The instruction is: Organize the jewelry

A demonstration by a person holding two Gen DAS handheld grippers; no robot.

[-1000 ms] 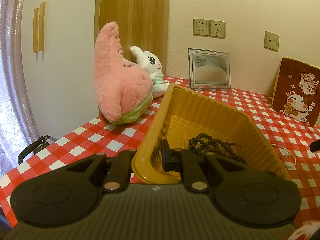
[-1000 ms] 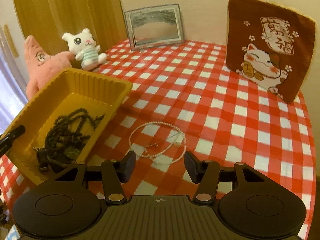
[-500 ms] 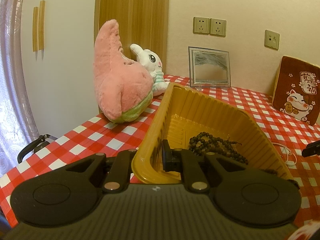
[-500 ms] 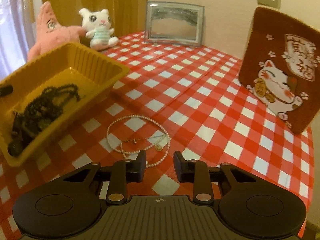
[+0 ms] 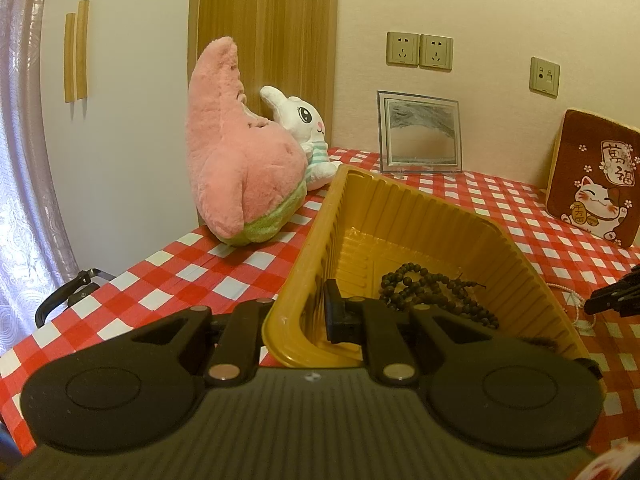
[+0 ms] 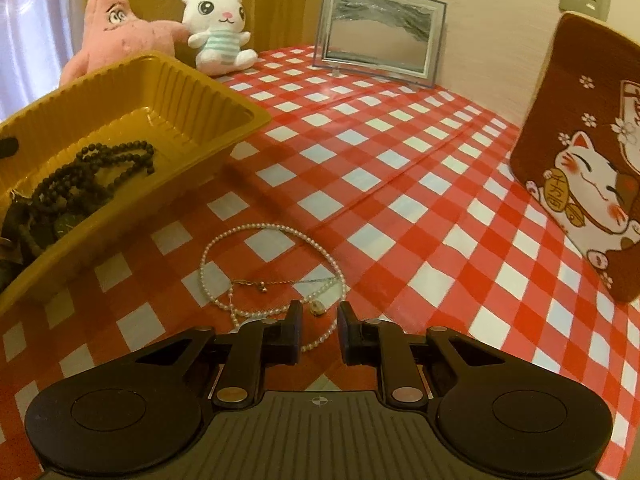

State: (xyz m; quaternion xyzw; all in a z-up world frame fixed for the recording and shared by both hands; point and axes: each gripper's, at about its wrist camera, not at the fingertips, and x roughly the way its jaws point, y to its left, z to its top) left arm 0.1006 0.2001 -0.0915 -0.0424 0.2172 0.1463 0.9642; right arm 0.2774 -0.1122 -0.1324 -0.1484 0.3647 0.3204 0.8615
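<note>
Pearl necklace (image 6: 276, 276) lies on the checked surface (image 6: 400, 200) beside our yellow tray (image 5: 400, 216), which our left fingers (image 5: 276, 316) clamp; our right fingers (image 6: 318, 330), narrowly apart, must descend and pinch it.

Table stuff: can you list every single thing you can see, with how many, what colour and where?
Ribbed plastic tray: 1, yellow, left, near end raised.
Dark bead strand: 1, blackish, inside tray.
Pearl necklace: 1, white, on cloth by right gripper.
Thin chain with pendant: 1, gold, inside pearl loop.
Star plush: 1, pink, back left.
Bunny plush: 1, white, beside star.
Sand picture frame: 1, clear, against the wall.
Lucky-cat cushion: 1, brown, right.
Checked tablecloth: 1, red-white.
Left gripper: black, clamping tray wall.
Right gripper: black, open over pearls.
</note>
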